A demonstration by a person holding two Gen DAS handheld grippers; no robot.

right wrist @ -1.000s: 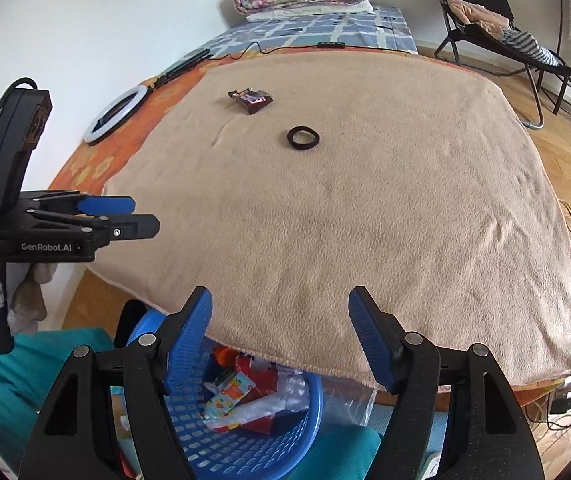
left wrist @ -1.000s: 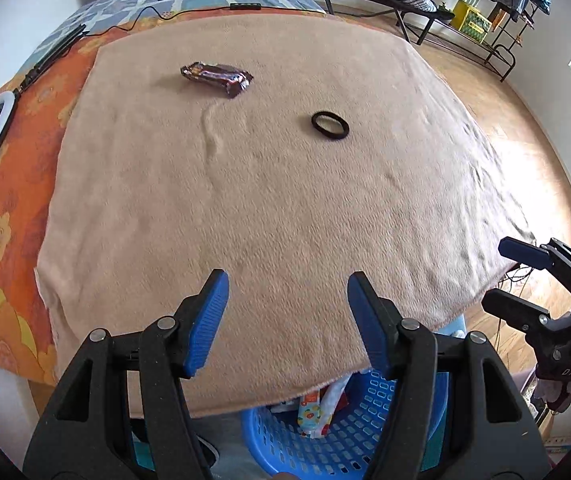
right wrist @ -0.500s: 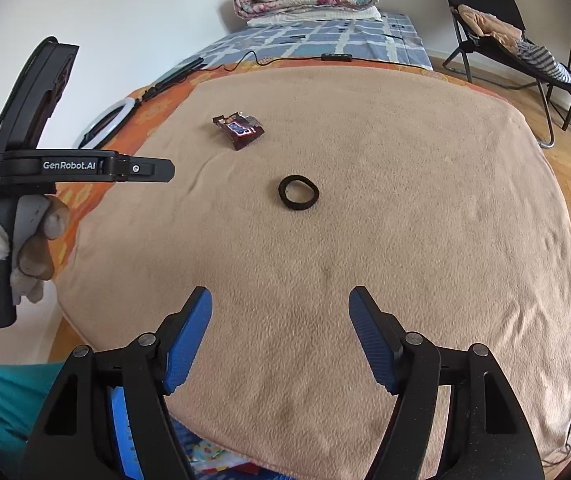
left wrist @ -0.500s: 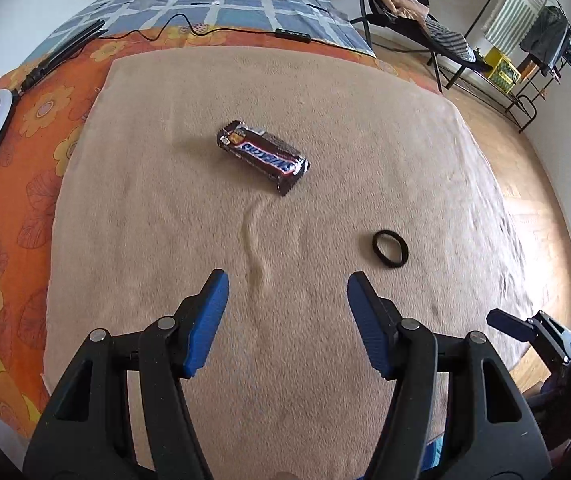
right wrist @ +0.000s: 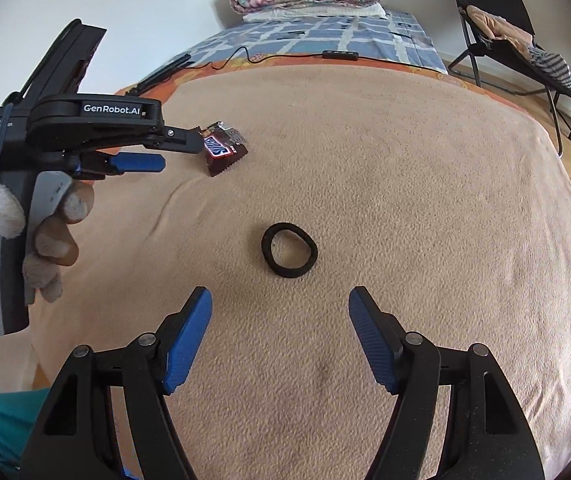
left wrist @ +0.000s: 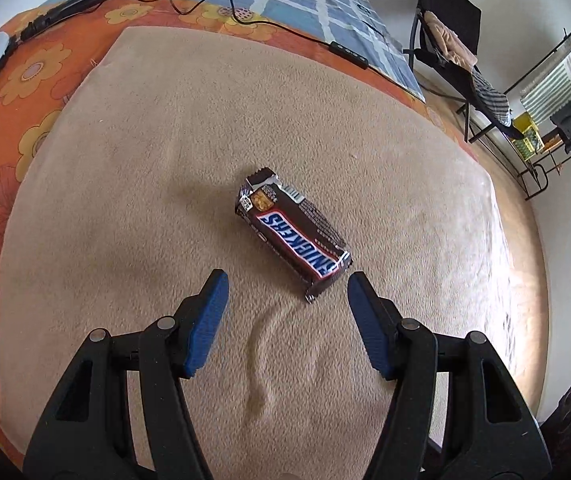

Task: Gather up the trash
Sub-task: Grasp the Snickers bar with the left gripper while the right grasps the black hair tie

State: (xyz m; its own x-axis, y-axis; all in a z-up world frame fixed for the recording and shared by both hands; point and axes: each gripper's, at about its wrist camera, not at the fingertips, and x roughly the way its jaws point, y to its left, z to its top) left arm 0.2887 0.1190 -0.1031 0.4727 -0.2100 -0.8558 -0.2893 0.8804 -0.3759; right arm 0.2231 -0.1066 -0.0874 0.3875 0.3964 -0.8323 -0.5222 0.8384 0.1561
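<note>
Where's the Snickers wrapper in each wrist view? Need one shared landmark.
Left wrist: Snickers wrapper centre frame, just ahead of the open left gripper.
Right wrist: wrapper upper left, beside that gripper's tips.
Shared landmark: black inline cable controller at the tan blanket's far edge.

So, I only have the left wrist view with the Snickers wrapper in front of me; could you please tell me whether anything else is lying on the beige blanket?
Observer: Yes, a black hair tie lies on the blanket, nearer the person than the Snickers wrapper.
Operator: Thank you. Where is the right hand-held gripper?
Observer: The right hand-held gripper is just short of the hair tie, jaws open and holding nothing.
Operator: And who holds mine?
Observer: A white-gloved hand grips the left hand-held gripper, whose tips are by the wrapper.
</note>
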